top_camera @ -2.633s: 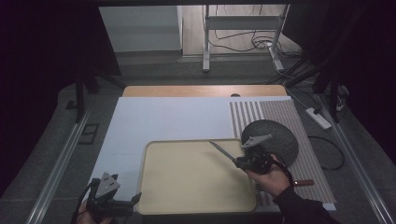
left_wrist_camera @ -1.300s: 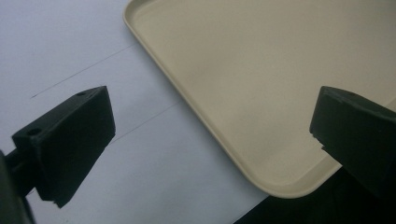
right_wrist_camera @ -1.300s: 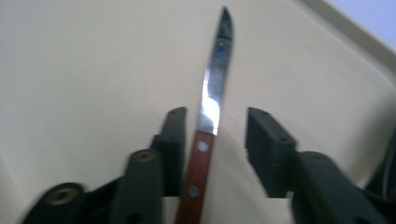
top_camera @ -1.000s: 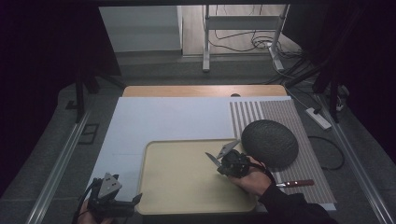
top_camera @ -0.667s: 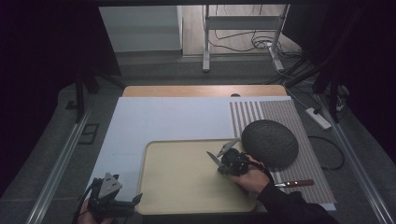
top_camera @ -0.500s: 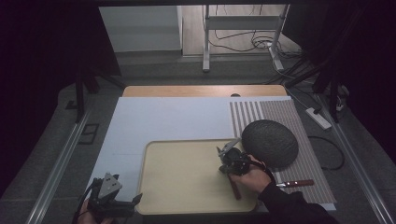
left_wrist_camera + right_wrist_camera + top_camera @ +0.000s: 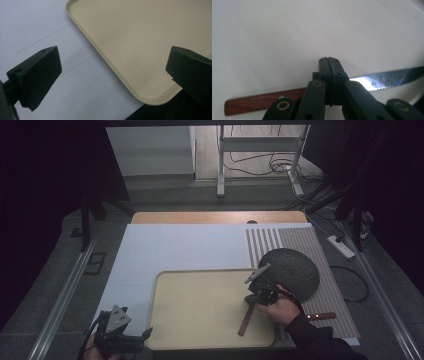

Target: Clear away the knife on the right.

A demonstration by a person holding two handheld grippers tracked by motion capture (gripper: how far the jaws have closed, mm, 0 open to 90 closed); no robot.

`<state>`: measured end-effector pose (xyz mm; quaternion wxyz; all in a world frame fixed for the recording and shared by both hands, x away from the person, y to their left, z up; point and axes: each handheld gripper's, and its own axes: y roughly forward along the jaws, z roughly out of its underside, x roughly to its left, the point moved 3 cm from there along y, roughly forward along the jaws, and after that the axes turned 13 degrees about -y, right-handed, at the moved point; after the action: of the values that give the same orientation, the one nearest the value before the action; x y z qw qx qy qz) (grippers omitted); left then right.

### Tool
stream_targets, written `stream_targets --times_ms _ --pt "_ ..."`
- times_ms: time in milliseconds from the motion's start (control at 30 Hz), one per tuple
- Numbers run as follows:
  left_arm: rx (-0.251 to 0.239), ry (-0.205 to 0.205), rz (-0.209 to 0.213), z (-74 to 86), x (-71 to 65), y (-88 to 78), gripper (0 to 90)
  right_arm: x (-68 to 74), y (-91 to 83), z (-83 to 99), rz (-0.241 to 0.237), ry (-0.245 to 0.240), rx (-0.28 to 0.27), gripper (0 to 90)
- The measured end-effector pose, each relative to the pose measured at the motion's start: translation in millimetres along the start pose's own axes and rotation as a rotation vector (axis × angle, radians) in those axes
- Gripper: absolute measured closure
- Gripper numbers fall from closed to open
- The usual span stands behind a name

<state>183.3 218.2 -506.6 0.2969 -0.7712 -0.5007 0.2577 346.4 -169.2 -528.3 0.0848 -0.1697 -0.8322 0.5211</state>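
My right gripper (image 7: 255, 296) sat in the lower right of the high view, over the right part of the beige tray (image 7: 200, 280), with my hand (image 7: 278, 309) wrapped round it. In the right gripper view its jaws were pressed flat together, and a knife (image 7: 317, 96) lay across the frame just behind them: the wooden handle (image 7: 259, 102) ran out to the lower left, the serrated blade (image 7: 387, 78) out to the right edge. I could not tell whether the jaws pinched the knife or only stood in front of it. From above, the handle (image 7: 246, 320) slanted down toward the tray's lower edge. A dark round mat (image 7: 292, 270) lay right of the tray on a striped placemat (image 7: 330, 270), and a second wooden-handled utensil (image 7: 320, 316) rested near my wrist.

My left gripper (image 7: 122, 336) was at the lower left of the high view, off the tray's near corner. Its jaws stood wide apart with nothing between them, framing the tray's rounded corner (image 7: 152, 100) and the white table cover (image 7: 62, 37).
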Motion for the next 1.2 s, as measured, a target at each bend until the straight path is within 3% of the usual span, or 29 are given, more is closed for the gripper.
stream_targets --times_ms 500,833,967,1200 --pt "0.0 0.004 -0.002 0.0 -0.4 0.0 0.1 -19.2 -9.2 15.3 0.03 0.07 0.017 90.0" --pt "0.002 0.008 -0.007 0.0 -0.7 0.3 0.1 -26.3 -11.2 18.2 0.059 0.08 0.023 89.9" --pt "0.002 0.006 -0.007 0.0 -0.6 0.3 0.1 -24.6 -11.9 16.9 0.037 0.081 -0.003 85.9" --pt "0.001 0.003 -0.005 0.0 -0.4 0.2 0.1 -22.1 -17.4 12.6 0.045 0.067 -0.048 76.0"
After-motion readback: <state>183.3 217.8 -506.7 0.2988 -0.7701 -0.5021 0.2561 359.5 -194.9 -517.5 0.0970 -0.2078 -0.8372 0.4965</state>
